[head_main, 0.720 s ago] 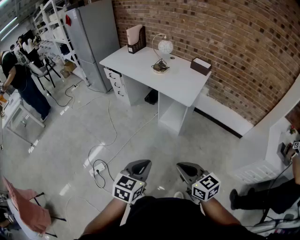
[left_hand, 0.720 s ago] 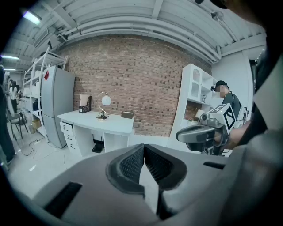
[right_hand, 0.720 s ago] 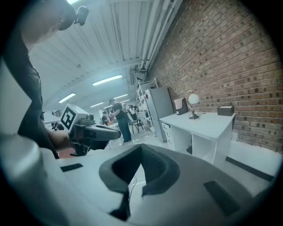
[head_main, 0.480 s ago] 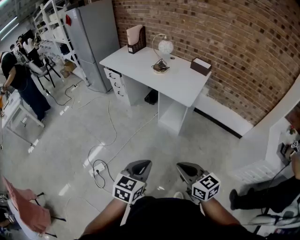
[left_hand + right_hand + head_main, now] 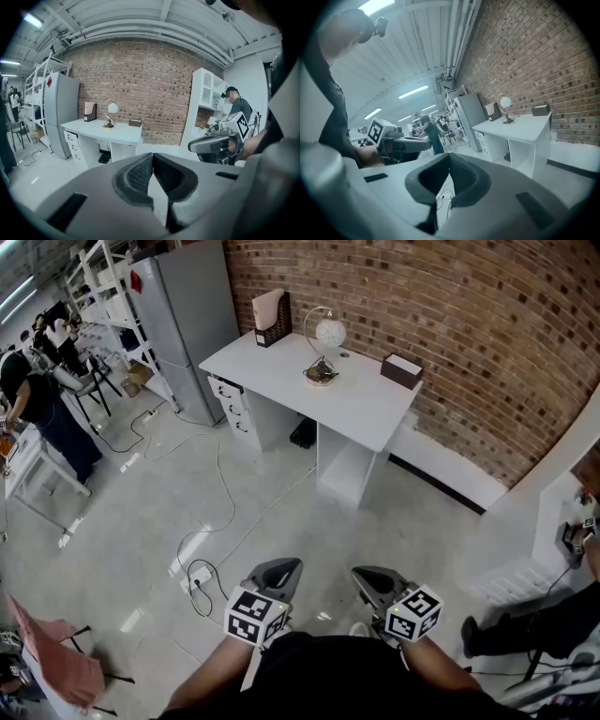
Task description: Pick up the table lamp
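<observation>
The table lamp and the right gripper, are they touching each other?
Apart. The head view shows the right gripper at the picture's bottom and the table lamp far off on the white desk, with floor between them.

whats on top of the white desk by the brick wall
On the white desk stand a table lamp with a round white globe, a dark file holder with papers and a dark brown box. Whatever lies under them is covered.
</observation>
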### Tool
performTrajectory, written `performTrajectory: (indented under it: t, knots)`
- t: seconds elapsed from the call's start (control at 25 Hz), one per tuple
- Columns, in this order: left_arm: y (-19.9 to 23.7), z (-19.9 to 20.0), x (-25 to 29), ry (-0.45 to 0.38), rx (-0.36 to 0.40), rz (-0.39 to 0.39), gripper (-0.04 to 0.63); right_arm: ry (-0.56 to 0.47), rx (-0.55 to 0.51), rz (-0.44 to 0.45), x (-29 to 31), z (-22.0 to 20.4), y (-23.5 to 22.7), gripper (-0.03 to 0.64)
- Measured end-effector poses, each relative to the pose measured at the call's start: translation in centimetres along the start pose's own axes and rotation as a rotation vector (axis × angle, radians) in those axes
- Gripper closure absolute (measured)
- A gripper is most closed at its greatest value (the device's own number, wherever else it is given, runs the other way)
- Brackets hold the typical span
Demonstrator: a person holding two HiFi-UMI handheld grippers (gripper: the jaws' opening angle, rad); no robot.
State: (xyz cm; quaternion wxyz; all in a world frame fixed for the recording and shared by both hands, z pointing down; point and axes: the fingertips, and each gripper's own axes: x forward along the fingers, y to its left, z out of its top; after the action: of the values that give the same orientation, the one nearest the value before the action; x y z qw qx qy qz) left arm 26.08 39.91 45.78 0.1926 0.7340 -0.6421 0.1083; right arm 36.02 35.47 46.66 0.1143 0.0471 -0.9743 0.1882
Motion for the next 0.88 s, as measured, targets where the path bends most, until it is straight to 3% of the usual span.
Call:
performTrajectory:
  t: [0.52, 0.72, 0.88]
  knots:
    - [-0.24, -0.57, -0.13, 0.016, 0.033, 0.017, 0.589, 0.0, -0.041, -0.038, 0.09, -0.3, -0.05, 0.608]
    - [-0.49, -0.37, -0.03, -0.007, 0.025, 0.0, 0.583, 0.001, -0.034, -0.041, 0.23, -0.48, -0.29, 0.515]
    - [-1.02, -0.44, -0.03, -0.013, 0.033, -0.029, 0.479, -0.014, -0.048, -0.045, 0.2, -0.18, -0.2, 0.446]
